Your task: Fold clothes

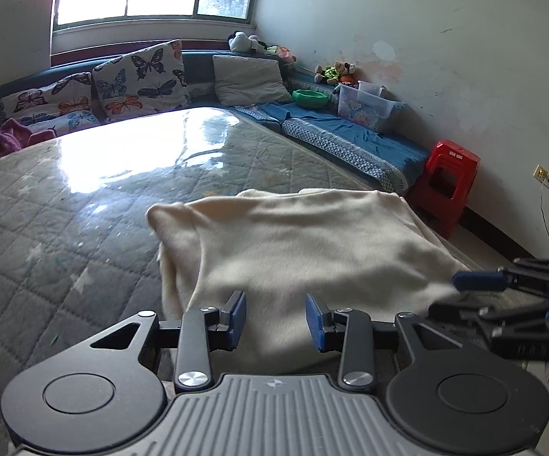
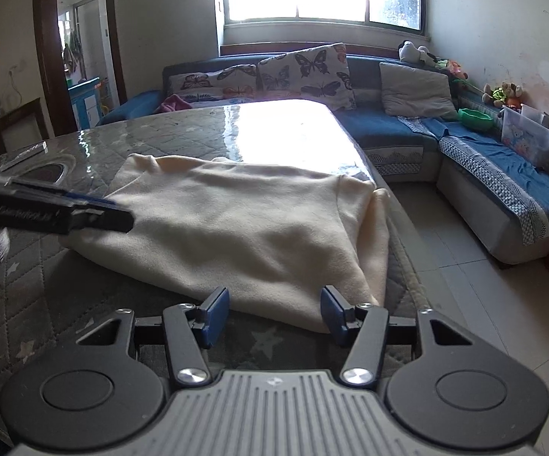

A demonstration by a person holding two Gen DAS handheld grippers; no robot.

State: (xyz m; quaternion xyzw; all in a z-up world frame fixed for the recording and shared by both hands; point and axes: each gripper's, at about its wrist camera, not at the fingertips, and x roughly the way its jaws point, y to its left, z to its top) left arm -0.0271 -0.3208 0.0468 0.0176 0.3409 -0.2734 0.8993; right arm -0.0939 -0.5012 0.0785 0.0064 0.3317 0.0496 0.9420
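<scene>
On the quilted table (image 2: 84, 277), the cream garment (image 2: 236, 228) lies half-folded with left gripper (image 1: 274, 321) and right gripper (image 2: 270, 313) both part-open, empty, so the near hem could slip when pinched.

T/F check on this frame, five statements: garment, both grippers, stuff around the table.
1. The cream garment lies on the quilted table. True.
2. The left gripper is clamped shut on the garment. False: its jaws stand apart, with cloth showing between them but not pinched.
3. The right gripper is open at the garment's near edge. True.
4. The stool by the wall is green. False: it is red.
5. The butterfly cushions lie on the table. False: they lean on the blue sofa behind it.
</scene>
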